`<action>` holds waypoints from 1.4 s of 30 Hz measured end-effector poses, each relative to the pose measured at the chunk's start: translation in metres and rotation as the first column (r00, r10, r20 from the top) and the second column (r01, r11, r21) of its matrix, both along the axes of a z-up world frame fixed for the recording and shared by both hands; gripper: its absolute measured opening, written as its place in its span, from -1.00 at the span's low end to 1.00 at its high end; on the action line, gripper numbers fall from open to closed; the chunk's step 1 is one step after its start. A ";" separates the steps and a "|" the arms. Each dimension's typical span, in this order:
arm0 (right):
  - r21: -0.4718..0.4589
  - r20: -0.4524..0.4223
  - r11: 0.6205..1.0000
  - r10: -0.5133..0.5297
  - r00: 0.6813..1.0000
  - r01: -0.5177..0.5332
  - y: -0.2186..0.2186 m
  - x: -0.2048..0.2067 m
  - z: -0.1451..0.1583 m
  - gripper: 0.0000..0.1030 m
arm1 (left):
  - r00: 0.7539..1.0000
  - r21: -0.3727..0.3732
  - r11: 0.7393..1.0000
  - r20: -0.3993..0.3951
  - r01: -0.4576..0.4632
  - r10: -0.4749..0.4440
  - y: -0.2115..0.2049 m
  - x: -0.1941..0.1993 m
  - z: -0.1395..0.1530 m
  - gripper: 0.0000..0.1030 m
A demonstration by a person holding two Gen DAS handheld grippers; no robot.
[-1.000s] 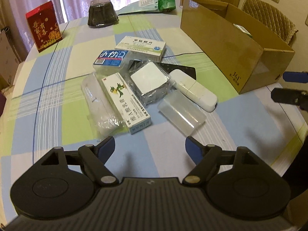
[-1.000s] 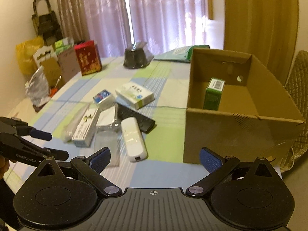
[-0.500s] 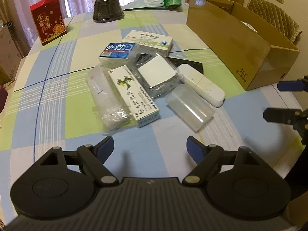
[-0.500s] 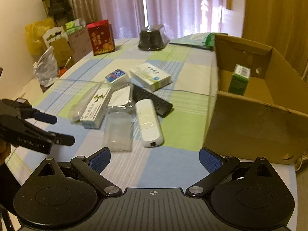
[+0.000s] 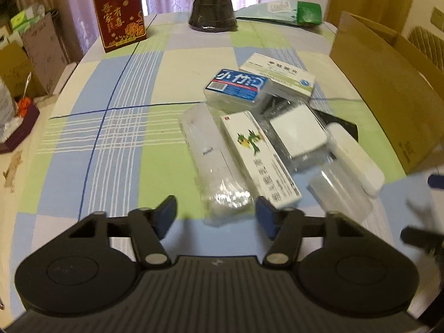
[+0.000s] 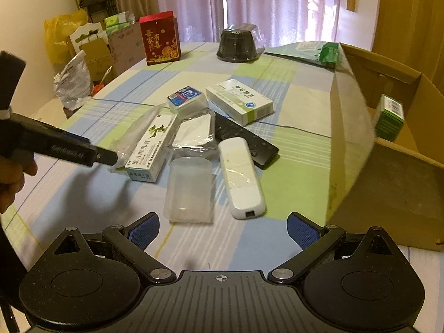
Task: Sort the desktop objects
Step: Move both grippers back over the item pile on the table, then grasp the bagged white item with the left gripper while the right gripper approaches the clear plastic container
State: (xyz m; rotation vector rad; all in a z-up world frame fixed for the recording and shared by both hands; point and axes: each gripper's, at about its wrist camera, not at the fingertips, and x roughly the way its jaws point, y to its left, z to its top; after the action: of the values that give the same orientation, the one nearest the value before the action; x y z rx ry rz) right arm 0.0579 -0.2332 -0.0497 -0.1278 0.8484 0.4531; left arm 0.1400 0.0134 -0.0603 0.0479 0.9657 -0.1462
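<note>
L gripper (image 5: 216,216) open by wrapped pack (image 5: 213,166) (R (image 6: 223,230) open too)

Beside the brown cardboard box (image 6: 394,183), the tablecloth (image 6: 302,102) is checked blue, green and cream; beyond it stands a red, gold-printed gift box (image 6: 160,38).

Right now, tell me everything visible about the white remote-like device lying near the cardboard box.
The white device is a long, rounded, glossy plastic bar lying flat on the checked tablecloth, with a dark port in its near end. Its surface appears wrapped in clear film. Its far end overlaps the black remote; a clear plastic case lies alongside. Neither gripper touches it.
</note>
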 end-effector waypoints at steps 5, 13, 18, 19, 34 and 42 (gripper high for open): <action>-0.008 -0.003 1.000 0.019 1.000 -0.019 0.015 0.007 -0.006 0.95 | 0.999 -0.076 0.996 -0.022 -0.047 0.046 0.010 0.018 -0.009 0.07; -0.023 -0.003 1.000 0.021 1.000 -0.021 0.022 0.016 -0.013 0.95 | 1.000 0.024 1.000 -0.024 -0.014 0.014 0.010 0.029 -0.020 0.08; -0.031 -0.002 0.999 0.017 1.000 -0.017 0.026 0.021 -0.017 0.95 | 1.000 0.030 1.000 -0.011 -0.007 0.008 0.019 0.026 -0.022 0.08; -0.031 -0.002 0.999 0.015 1.000 -0.015 0.026 0.022 -0.017 0.95 | 1.000 0.022 1.000 -0.005 -0.004 0.004 0.019 0.026 -0.023 0.08; -0.014 -0.014 0.997 0.071 0.997 -0.071 0.054 0.029 -0.027 0.57 | 0.995 0.045 0.994 -0.029 0.097 -0.096 0.025 0.000 -0.023 -0.36; -0.045 -0.052 0.999 0.025 0.998 -0.027 0.068 0.045 -0.047 0.56 | 0.996 0.063 0.995 -0.031 0.083 -0.081 0.032 -0.039 -0.022 -0.23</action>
State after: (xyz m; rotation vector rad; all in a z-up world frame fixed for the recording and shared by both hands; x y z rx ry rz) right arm 0.1028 -0.1652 -0.0971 -0.1702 0.9087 0.4631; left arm 0.1015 0.0454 -0.0821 0.1453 0.9975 -0.1923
